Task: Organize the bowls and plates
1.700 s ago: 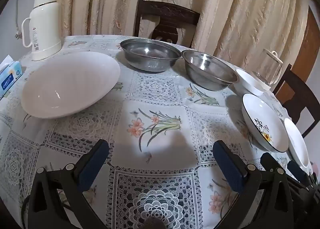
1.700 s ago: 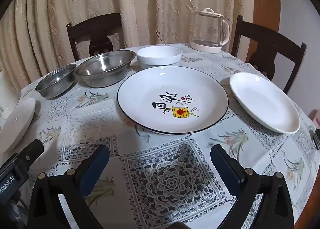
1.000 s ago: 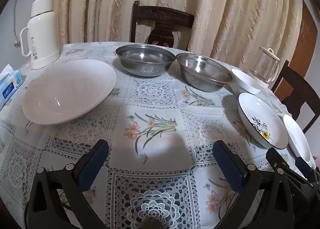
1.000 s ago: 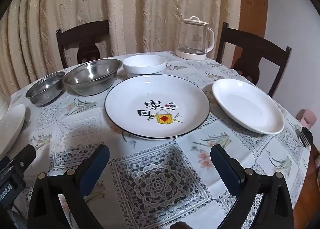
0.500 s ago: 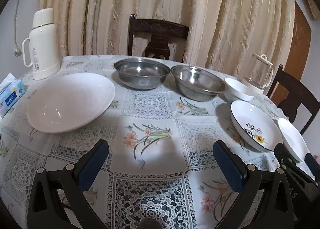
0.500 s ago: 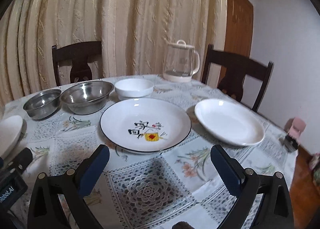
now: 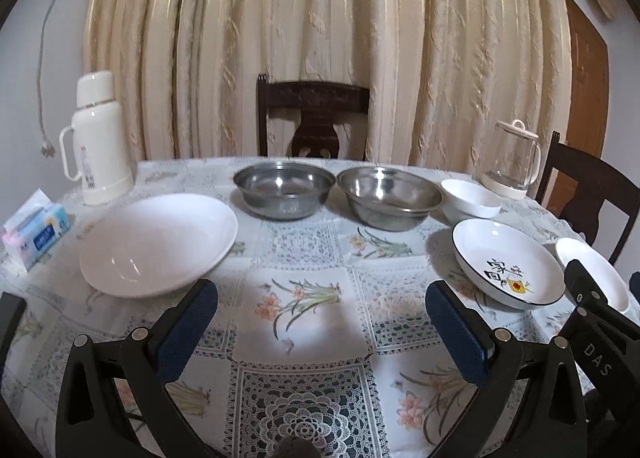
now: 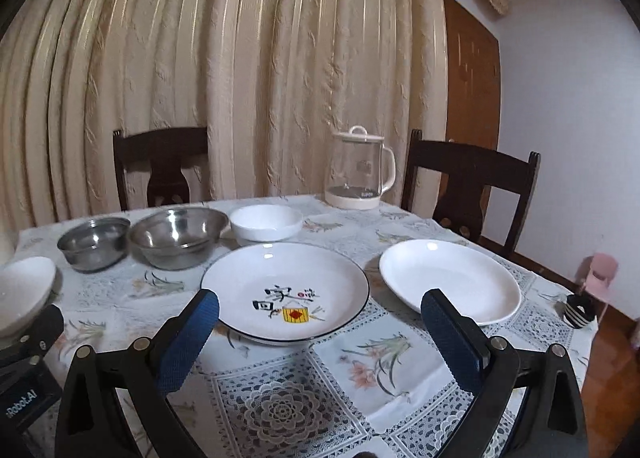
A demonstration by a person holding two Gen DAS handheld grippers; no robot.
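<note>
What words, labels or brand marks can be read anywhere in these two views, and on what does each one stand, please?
"家" and "回": painted on the black-rimmed plate; its small red characters are too small to read.
"DAS": on the right gripper body, seen from the left wrist.
"Robot.AI", first letter cut off: on the left gripper body.
Thermos, tissue box and kettle print: unreadable.

The right wrist view crops the large white plate at its left edge; the printed plate's characters are unreadable.
</note>
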